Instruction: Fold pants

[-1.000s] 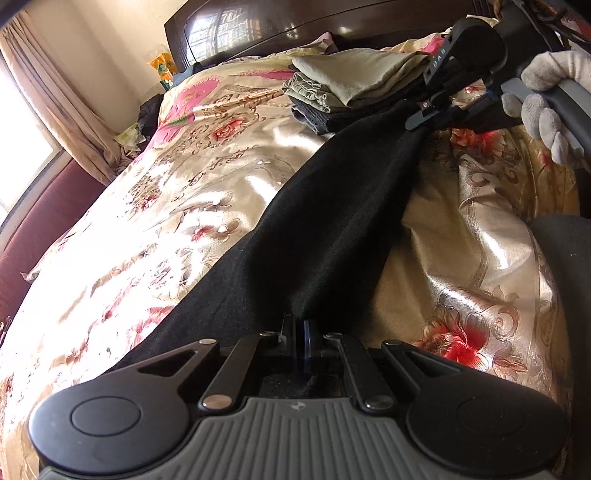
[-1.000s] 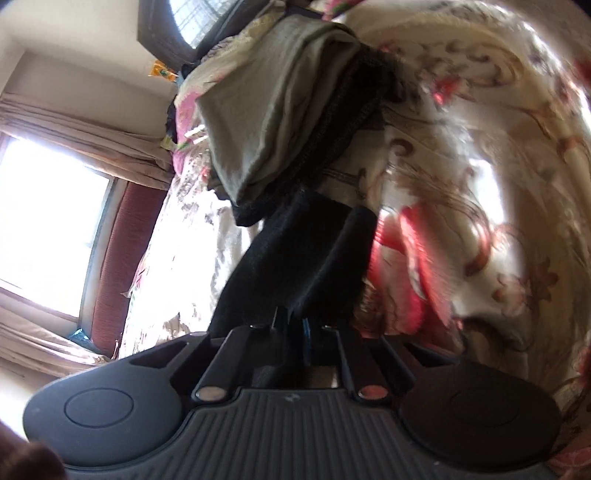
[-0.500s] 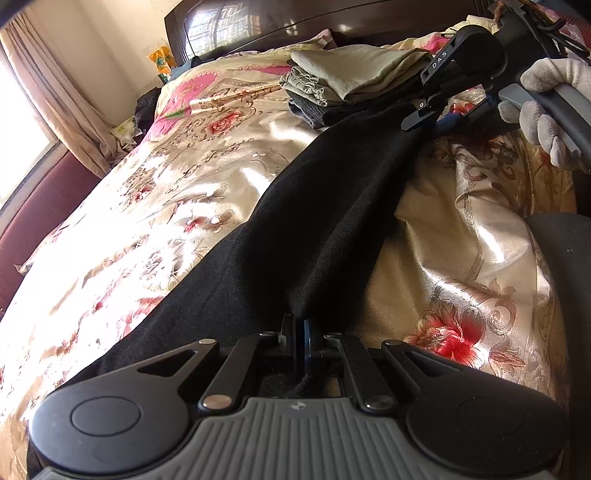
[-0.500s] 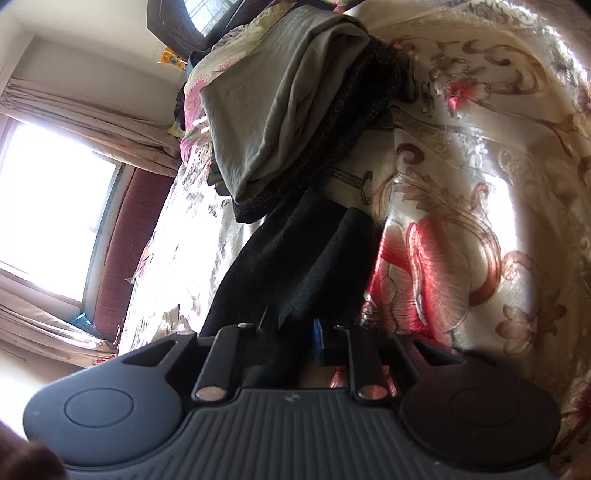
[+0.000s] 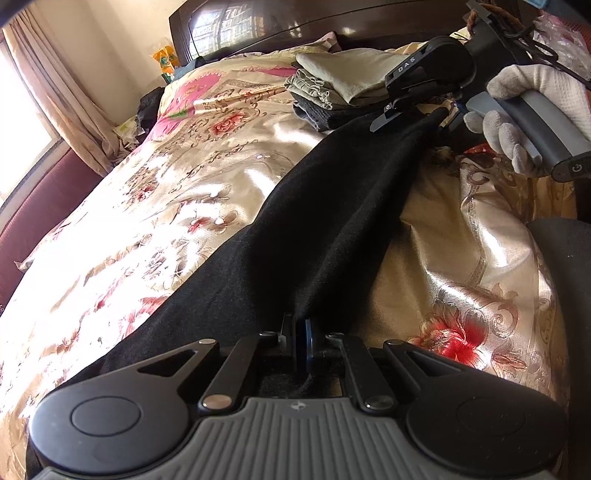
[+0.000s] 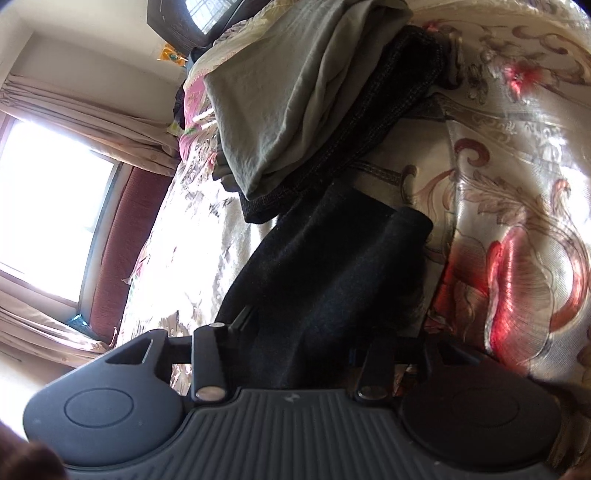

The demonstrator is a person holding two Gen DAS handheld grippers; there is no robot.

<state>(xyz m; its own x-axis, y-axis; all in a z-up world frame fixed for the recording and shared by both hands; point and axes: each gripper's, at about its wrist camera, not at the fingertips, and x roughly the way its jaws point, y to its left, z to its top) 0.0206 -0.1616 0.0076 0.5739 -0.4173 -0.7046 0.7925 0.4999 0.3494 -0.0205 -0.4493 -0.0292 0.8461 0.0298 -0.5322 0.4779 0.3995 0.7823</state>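
1. Left wrist view: the left claw is sitting clenched on a fold of the black, soft knit pants, its two pads pressed together with the cloth pinched between them.
2. The pants are lying as a long dark band across the shiny gold bedspread with red and pink flowers, running from this claw toward the stack of folded olive-green and dark garments near the dark wooden headboard.
3. At the far end of the pants, a hand in a white knitted glove is holding the grey handle of the right claw, which is hovering right at the cloth's narrow end.
4. Right wrist view: the right claw is standing released, its jaws having just been opening; the pants' end is lying loosely between the spread fingers, with neither pad pressing on it.
5. The folded stack is lying just beyond that end, touching or overlapping it; which of the two cannot be told.
6. A bright window with beige curtains is showing at the left.
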